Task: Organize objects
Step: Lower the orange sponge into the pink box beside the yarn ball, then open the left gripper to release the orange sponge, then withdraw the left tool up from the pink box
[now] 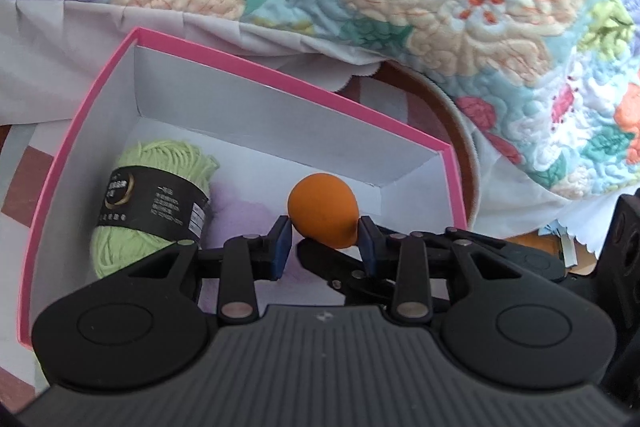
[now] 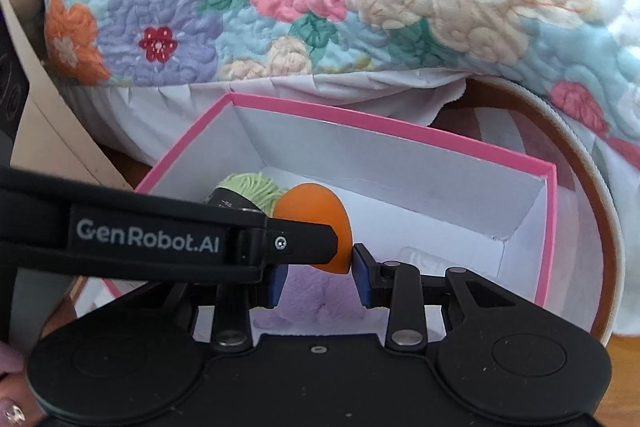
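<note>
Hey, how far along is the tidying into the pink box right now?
Done: the green yarn lies inside the pink box. In hand: the left claw grips the orange sponge over the box, not yet released. A lilac fluffy thing shows between the right claw fingers; whether it is held is unclear. Left: release the sponge.

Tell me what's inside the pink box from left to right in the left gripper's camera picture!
Green yarn skein → purple fluffy thing on the box bottom → orange egg-shaped sponge, pinched by the left gripper.
</note>
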Motion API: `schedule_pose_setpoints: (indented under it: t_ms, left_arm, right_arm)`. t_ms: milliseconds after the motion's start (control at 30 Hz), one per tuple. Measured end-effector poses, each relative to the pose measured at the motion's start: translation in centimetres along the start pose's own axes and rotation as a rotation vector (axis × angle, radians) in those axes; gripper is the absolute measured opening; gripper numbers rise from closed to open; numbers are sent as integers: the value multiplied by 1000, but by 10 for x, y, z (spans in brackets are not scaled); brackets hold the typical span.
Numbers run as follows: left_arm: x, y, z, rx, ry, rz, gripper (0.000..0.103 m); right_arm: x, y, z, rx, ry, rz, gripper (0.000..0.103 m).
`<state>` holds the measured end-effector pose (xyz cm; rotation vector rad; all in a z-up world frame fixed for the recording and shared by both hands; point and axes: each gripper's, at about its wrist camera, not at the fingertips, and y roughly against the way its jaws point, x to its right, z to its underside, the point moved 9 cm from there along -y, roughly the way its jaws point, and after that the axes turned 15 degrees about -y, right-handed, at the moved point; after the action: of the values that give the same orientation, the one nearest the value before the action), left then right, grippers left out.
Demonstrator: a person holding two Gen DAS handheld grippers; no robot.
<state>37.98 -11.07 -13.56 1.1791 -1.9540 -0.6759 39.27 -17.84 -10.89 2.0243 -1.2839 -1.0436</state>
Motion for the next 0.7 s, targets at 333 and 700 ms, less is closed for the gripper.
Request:
schedule_pose_setpoints:
  t_ms: [333,700]
  left_arm:
    - [-18,26,-1,27,-3,-71,41]
    - [-12,71,29,-71,-73,-87,56]
  right_arm:
    - [20,19,-4,73,-62,1,49]
    - [9,89,13,137,-71,-32,49]
